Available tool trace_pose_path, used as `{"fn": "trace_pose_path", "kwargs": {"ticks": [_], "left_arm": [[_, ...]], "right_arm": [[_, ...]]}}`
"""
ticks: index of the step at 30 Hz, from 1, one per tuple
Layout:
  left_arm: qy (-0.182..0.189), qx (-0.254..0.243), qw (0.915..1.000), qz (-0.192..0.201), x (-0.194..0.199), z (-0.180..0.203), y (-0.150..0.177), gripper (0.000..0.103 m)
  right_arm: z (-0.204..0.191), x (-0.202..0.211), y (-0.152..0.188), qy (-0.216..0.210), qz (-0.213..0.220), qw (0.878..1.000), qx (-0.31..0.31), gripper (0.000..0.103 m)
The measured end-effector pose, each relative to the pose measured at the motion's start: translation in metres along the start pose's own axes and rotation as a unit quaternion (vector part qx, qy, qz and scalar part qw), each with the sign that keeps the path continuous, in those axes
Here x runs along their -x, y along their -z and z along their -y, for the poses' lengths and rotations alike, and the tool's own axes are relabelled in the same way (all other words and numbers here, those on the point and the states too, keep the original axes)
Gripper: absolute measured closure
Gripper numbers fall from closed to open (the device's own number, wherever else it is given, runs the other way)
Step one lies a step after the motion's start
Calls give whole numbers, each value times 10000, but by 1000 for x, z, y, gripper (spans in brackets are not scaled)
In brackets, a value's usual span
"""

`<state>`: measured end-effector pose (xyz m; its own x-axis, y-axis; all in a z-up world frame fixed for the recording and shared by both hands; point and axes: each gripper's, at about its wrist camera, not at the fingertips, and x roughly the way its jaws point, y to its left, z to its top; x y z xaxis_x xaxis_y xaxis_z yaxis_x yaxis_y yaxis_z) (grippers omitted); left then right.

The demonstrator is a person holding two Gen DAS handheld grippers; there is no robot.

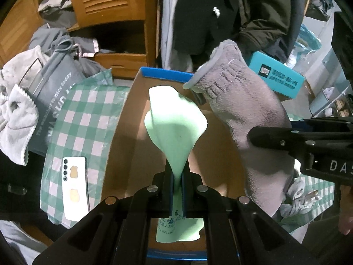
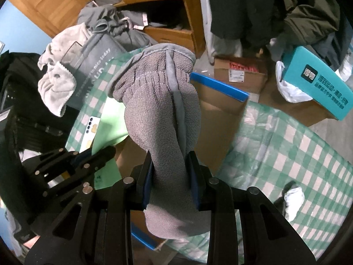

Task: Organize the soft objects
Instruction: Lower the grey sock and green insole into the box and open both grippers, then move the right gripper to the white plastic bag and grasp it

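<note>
Two claws are grasping: my left claw a green cloth, my right claw a grey glove, both over the cardboard box, not yet dropped in.

The right gripper clamps a grey fleece glove above the cardboard box.

green cloth pinched, hanging over box | grey fleece glove held up, likely limp
</note>
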<state>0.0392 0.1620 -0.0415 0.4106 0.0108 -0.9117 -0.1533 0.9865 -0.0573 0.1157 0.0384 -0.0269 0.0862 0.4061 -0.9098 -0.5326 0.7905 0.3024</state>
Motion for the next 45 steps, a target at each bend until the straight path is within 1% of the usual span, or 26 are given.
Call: {"fn": "trace_pose_path", "kwargs": {"ticks": [2, 3, 5, 7, 8, 9, 11, 12, 13, 15, 20, 24, 26, 28, 33, 38, 45], "left_arm": [[-27, 39, 10000, -40, -4, -3, 1, 98], [-71, 78, 9999, -72, -6, -5, 1, 95], [-108, 177, 9997, -123, -9, -9, 1, 84], [-166, 251, 9995, -104, -10, -13, 1, 57], [-233, 279, 9993, -77, -10, -14, 1, 54], [-252, 278, 9993, -57, -9, -14, 1, 54], [-260, 256, 9993, -36, -7, -14, 0, 52], [-257, 258, 9993, -33, -7, -13, 0, 52], [-252, 254, 9994, -31, -6, -13, 0, 52], [-238, 198, 9995, -21, -5, -9, 0, 52], [-212, 35, 9998, -47, -5, 4, 0, 51], [-156, -38, 9999, -60, -4, 13, 1, 51], [-145, -110, 9998, -47, -3, 19, 1, 50], [-121, -142, 9998, -41, -1, 25, 1, 47], [-57, -354, 9994, -10, 2, 45, 1, 46], [1, -554, 9985, -13, 3, 66, 3, 42], [76, -831, 9965, -95, 0, 101, 4, 41]], "right_arm": [[-3, -5, -2, -40, -31, 10000, 4, 75], [-4, -8, -2, -65, -60, 10000, 0, 75], [-5, -13, -3, -158, -116, 9998, -18, 71], [-5, -18, -3, -271, -183, 9995, 15, 58], [-5, -18, -3, -254, -162, 9995, 18, 56], [-5, -17, -3, -208, -103, 9997, 10, 55], [-3, -13, -2, -179, -3, 9998, 4, 49], [-1, -11, -3, -162, 16, 9999, -13, 43], [1, -6, -2, -119, 82, 9999, -50, 41], [6, -1, -2, -64, 167, 9998, -96, 41], [18, 9, 1, -5, 222, 9995, -219, 40], [26, 17, 7, 102, 231, 9993, -268, 36], [31, 21, 10, 144, 252, 9992, -260, 35], [37, 25, 15, 213, 254, 9991, -256, 34], [58, 37, 29, 297, 273, 9984, -400, 34], [80, 49, 46, 402, 278, 9974, -523, 33], [114, 65, 74, 514, 252, 9955, -758, 30]]}}
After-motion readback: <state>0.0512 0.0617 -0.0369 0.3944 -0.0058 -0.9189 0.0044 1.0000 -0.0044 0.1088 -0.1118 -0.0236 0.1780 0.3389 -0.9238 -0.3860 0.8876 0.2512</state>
